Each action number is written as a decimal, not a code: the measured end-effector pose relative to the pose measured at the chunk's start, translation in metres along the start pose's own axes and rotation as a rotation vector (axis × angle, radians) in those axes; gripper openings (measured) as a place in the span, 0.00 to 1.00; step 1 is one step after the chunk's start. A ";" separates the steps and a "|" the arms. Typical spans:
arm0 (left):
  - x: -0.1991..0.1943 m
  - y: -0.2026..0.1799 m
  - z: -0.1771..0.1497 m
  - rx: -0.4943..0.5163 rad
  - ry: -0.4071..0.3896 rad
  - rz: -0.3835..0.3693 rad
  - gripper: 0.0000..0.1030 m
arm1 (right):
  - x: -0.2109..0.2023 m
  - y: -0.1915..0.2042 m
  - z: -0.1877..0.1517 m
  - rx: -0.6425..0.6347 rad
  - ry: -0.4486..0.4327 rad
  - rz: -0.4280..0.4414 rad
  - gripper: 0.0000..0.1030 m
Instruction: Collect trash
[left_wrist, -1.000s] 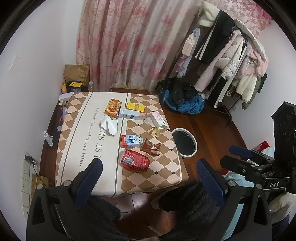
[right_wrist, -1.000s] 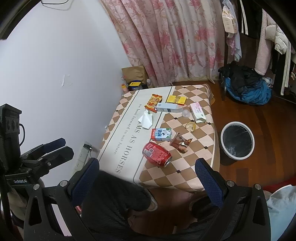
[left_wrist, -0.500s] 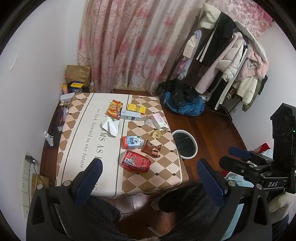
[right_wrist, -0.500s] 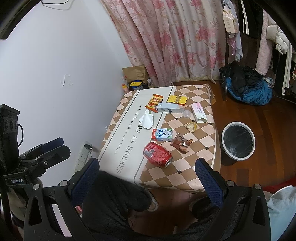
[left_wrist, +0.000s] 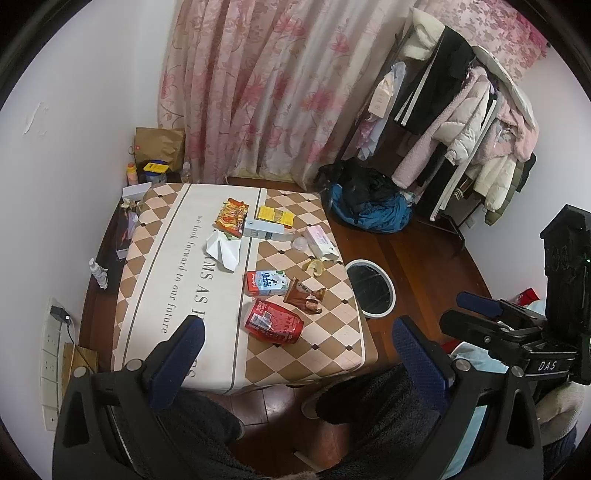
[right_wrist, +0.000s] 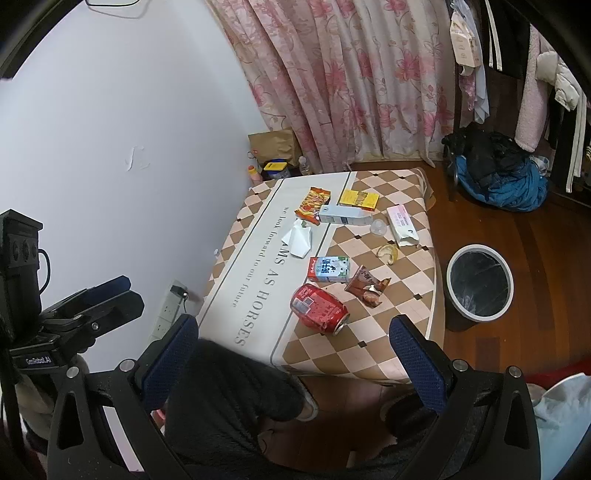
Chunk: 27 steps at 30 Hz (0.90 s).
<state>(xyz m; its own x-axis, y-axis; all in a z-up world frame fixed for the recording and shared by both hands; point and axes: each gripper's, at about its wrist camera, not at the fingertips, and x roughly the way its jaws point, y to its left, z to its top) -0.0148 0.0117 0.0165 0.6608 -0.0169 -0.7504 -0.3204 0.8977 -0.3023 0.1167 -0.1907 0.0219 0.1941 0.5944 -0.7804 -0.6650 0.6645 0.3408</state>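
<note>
Red can (right_wrist: 320, 308) lies dented on its side on checkered tablecloth (right_wrist: 373, 343).

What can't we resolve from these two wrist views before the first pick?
- Bin contents: right wrist view shows only a dark liner; in the left wrist view the table edge cuts it off.
- Tablecloth lettering: partly covered by the white paper and left tongs.
- Small print on the red can and milk carton: too small.
- Table legs and floor beneath: hidden by cloth and the person's legs.
</note>
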 end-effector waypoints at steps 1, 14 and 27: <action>0.000 0.000 0.000 0.000 -0.001 0.000 1.00 | 0.000 0.000 0.000 -0.001 -0.001 -0.001 1.00; -0.001 0.004 0.000 -0.004 -0.002 0.003 1.00 | 0.000 0.002 0.001 -0.007 0.002 0.004 1.00; -0.001 0.014 -0.003 -0.008 -0.003 0.005 1.00 | 0.001 0.003 0.001 -0.012 0.004 0.010 1.00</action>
<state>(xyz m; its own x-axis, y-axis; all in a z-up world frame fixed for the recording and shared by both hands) -0.0218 0.0234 0.0115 0.6614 -0.0110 -0.7499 -0.3289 0.8944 -0.3032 0.1162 -0.1877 0.0229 0.1846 0.5994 -0.7788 -0.6756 0.6529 0.3424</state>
